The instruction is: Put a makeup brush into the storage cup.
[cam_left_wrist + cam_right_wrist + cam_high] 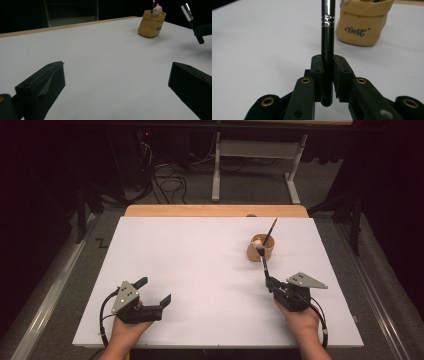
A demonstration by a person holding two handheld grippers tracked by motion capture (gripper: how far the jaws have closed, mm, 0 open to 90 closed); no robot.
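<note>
Right hand-held gripper (267, 281): its two black jaws are pressed together on the lower end of a slim black brush handle with a ribbed silver metal band (327, 50), pinching it just above its rounded butt, which hangs a little below the pads in the right gripper view. The handle is glossy, round in section and straight. Above the band the shaft turns bright metal. In the high view the brush (262, 258) runs from the jaws toward the far side, and its upper end lies over the near rim of a small tan, soft-sided pot with dark script lettering on its wall (253, 253). Whether the brush tip touches the pot cannot be told.

The pot stands upright on the right far part of the white worktop (200, 270), beyond the right hand-held gripper. A small pale rounded figure (157, 10) sits at its mouth, and a second thin dark stick (272, 230) leans out of it toward the far right.

Left hand-held gripper (154, 292): at the near left, well apart from the pot, jaws spread wide with nothing between them, over bare worktop. A hand (125, 329) grips its body from below.

Beyond the white sheet, a strip of the wooden table edge (215, 210) shows at the far side.
</note>
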